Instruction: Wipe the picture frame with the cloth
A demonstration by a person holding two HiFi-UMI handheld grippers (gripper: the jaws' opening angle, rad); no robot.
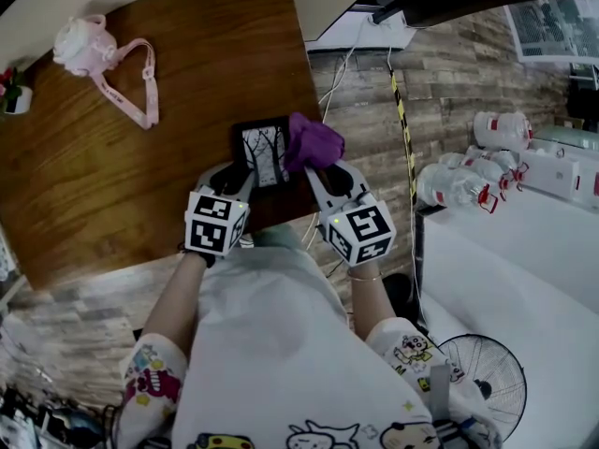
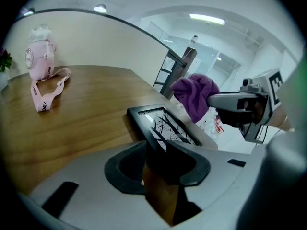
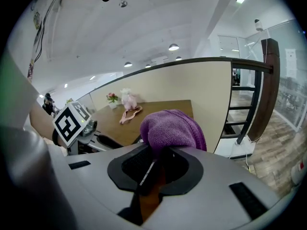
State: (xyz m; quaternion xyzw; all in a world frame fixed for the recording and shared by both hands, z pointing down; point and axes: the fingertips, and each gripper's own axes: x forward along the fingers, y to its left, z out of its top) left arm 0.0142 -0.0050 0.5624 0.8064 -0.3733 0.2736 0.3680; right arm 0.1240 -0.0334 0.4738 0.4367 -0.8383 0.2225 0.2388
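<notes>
A small black picture frame (image 1: 261,152) with a tree print lies near the front edge of the brown wooden table (image 1: 140,176). My left gripper (image 1: 241,180) is at its near left end. In the left gripper view the jaws (image 2: 156,147) stand closed on the near end of the picture frame (image 2: 165,125). A purple cloth (image 1: 314,143) is bunched up just right of the frame, above the table's edge. My right gripper (image 1: 324,172) is shut on the cloth (image 3: 171,131), which bulges out past the fingertips (image 3: 160,152). From the left gripper view, the cloth (image 2: 194,94) hangs beyond the frame's far right corner.
A pink bottle with a strap (image 1: 86,45) lies at the back left of the table, and a small plant (image 1: 11,87) is at its left edge. Right of the table are cables (image 1: 342,73), several white jugs (image 1: 468,181) on the plank floor and a fan (image 1: 482,372).
</notes>
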